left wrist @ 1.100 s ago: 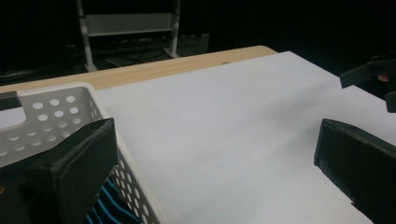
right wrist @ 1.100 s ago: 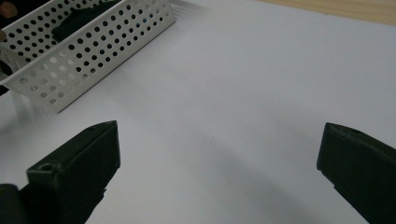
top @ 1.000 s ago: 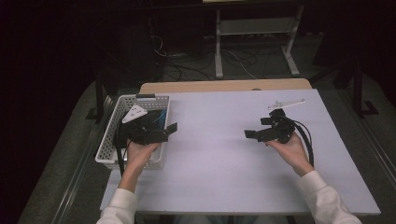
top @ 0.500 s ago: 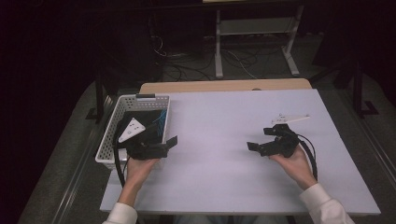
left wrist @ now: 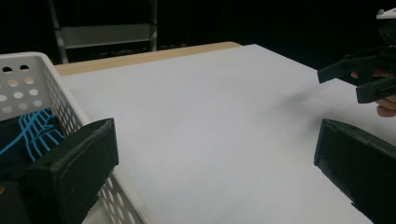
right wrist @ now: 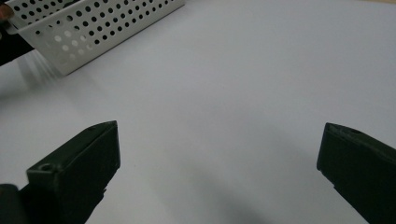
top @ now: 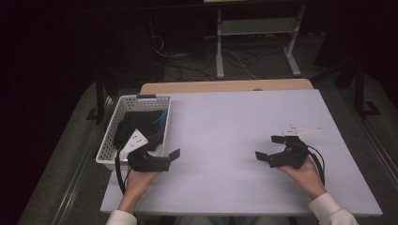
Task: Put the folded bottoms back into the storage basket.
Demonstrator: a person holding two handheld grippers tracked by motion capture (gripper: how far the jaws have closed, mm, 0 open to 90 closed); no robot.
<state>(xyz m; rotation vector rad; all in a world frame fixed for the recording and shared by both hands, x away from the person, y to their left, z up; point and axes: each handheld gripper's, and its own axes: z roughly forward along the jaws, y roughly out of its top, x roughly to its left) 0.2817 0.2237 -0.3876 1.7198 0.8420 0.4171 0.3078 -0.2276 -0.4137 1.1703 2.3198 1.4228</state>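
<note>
A white perforated basket [top: 123,108] stands at the table's left side, with a dark cloth with cyan lines [top: 159,121] inside it. My left gripper [top: 164,147] hovers at the basket's near right corner, open and empty. In the left gripper view its jaws stand wide apart around bare white tabletop [left wrist: 210,126], with the basket wall [left wrist: 28,79] and the cyan-lined cloth [left wrist: 30,130] at left. My right gripper [top: 268,147] is open over the table's right part, nothing between its jaws. The right gripper view has the basket [right wrist: 93,28] at top left.
The white table [top: 234,122] has its near edge just below both hands. A wooden strip [top: 225,86] runs along its far edge. Beyond, on the dark floor, are a metal stand [top: 256,33] and cables [top: 187,65].
Both hands have drawn back toward the near edge of the table. The left gripper came off the basket's middle to its near right corner. Both stayed open.
</note>
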